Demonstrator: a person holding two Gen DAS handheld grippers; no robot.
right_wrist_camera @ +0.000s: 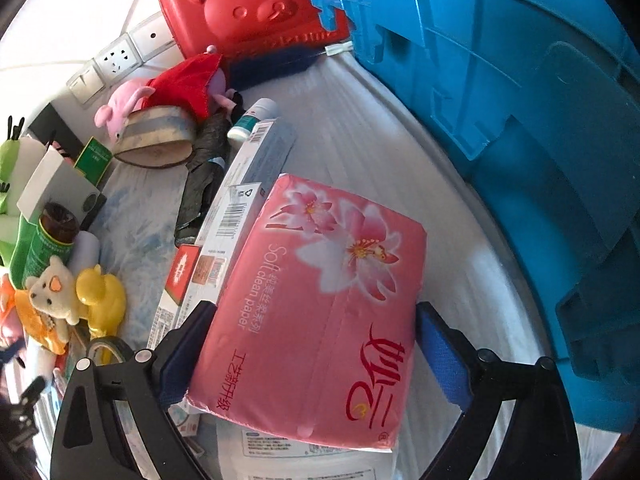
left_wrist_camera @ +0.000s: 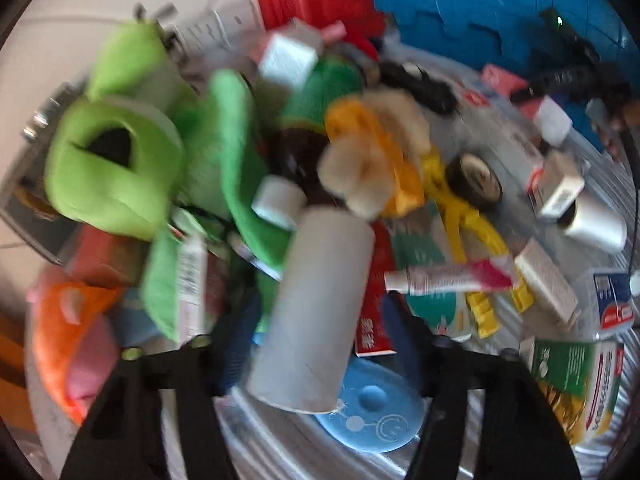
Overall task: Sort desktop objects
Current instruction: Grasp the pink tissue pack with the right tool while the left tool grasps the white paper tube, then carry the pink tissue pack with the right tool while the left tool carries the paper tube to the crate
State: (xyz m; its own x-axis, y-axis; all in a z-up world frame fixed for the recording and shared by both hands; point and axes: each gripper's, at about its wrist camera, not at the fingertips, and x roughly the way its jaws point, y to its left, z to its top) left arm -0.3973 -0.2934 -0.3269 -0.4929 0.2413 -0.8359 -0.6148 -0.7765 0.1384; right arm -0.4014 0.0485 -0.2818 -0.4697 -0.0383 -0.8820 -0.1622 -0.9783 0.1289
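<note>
Pink tissue pack (right_wrist_camera: 308, 312) lies on the desk (right_wrist_camera: 360, 152) between the wide-open right tongs (right_wrist_camera: 310, 344), long axis running away from them, while the left tongs (left_wrist_camera: 316, 344) flank a grey cardboard tube (left_wrist_camera: 316, 312) pointing likewise, grip unclear through blur.

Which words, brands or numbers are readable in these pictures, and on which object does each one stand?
"Soft clean paper": on the pink tissue pack, beside its lily picture.
Chinese characters on that same pack: visible, but not transcribed here.
Barcode digits on the long white box: too small to read.
Left wrist view: blurred, so no label there is readable.
</note>
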